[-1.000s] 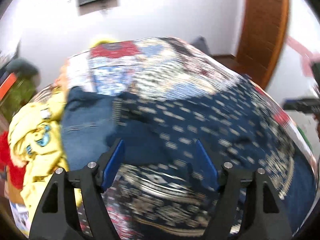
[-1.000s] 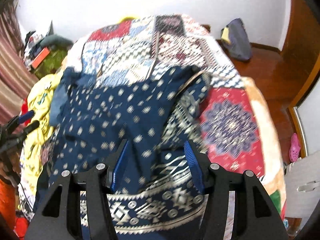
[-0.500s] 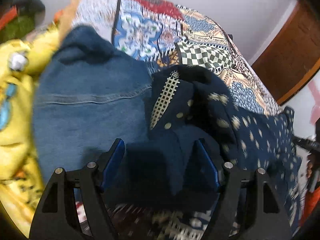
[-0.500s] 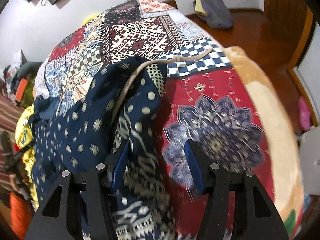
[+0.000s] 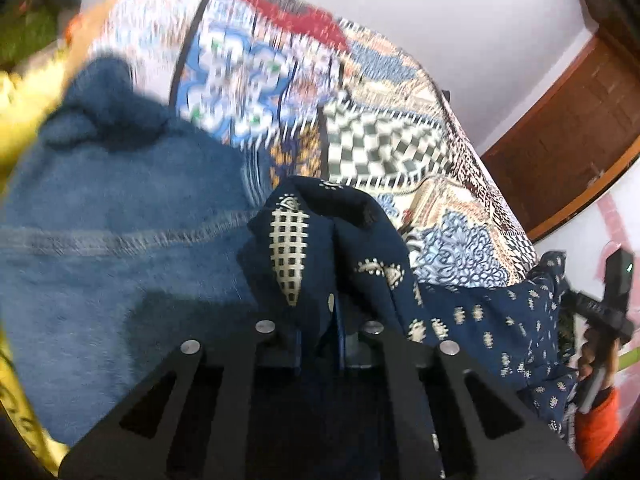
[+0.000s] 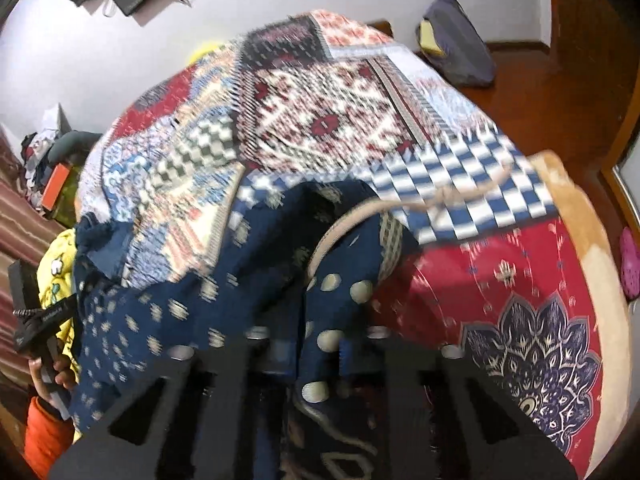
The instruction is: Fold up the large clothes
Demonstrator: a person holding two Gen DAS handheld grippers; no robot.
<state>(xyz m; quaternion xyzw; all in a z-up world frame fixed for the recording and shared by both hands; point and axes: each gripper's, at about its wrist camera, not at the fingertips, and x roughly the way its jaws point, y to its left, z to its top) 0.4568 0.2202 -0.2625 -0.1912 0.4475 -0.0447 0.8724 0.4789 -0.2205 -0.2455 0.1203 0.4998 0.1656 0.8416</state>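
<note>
1. The left gripper is pinching a bunched corner of the navy patterned garment; its jaws have just been closing on the fabric.
2. The right gripper is pinching another edge of the navy patterned garment; its jaws have just been closing likewise.
3. The garment is lying on the patchwork bedspread, partly over a denim garment.

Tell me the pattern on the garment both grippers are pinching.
Navy garment with small cream motifs, clearest in the right wrist view.
</note>
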